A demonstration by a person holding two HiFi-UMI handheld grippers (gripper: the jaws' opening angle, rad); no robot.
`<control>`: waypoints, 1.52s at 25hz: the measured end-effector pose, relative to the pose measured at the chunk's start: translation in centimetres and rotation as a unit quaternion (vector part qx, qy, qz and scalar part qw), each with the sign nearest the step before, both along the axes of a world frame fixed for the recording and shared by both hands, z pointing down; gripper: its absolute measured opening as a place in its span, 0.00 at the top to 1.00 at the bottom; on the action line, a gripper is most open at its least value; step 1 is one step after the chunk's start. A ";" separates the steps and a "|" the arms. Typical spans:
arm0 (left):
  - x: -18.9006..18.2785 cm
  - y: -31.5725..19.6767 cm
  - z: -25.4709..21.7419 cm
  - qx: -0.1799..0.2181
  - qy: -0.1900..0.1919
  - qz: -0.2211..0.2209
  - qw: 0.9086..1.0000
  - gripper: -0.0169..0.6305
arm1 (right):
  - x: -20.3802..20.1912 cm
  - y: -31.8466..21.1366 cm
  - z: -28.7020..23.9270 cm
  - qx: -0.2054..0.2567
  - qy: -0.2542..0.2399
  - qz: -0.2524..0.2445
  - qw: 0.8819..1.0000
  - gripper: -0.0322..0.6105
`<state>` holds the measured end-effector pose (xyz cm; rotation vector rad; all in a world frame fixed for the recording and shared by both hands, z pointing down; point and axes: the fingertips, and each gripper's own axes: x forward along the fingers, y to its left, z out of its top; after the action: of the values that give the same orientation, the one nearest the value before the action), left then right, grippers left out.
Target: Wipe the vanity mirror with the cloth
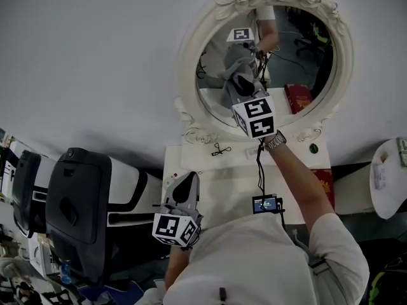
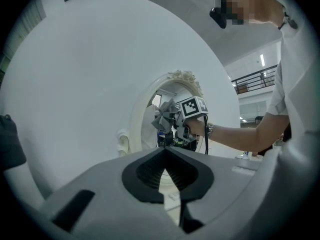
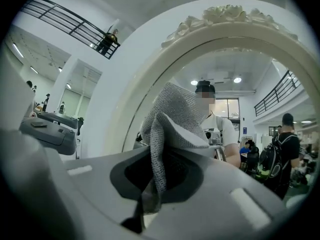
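Observation:
The oval vanity mirror in its ornate cream frame stands on the wall above the vanity. My right gripper is raised against the lower left of the glass, shut on a grey cloth. In the right gripper view the cloth bunches out of the jaws, pressed at the mirror, which reflects the person. My left gripper hangs low over the vanity top, shut and empty. From the left gripper view I see the cloth at the mirror frame.
The white vanity top carries a small black clip and a small device with a lit screen. A red box sits by the mirror's base. A black and white chair stands at the left, a round white table at the right.

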<state>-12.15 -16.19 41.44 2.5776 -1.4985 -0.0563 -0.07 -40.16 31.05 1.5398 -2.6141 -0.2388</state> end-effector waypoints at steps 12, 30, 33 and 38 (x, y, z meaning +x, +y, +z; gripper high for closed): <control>5.8 -1.2 0.2 0.001 -0.002 0.049 0.999 0.96 | 10.0 0.8 0.5 0.007 -0.006 0.057 0.998 0.92; 14.4 -2.6 0.7 -0.007 -0.001 0.097 0.995 0.96 | 24.4 1.7 2.3 -0.009 -0.034 0.137 0.990 0.92; 15.5 -2.7 0.8 -0.009 -0.003 0.103 0.995 0.96 | 26.1 1.7 2.7 -0.009 -0.035 0.147 0.989 0.92; 16.1 -2.7 1.1 -0.012 -0.005 0.104 0.995 0.96 | 28.7 2.0 3.4 -0.016 -0.041 0.172 0.984 0.92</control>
<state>3.97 -18.91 42.54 2.7012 -1.2178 -0.0015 28.63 -38.18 34.49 1.9902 -2.3367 -0.1047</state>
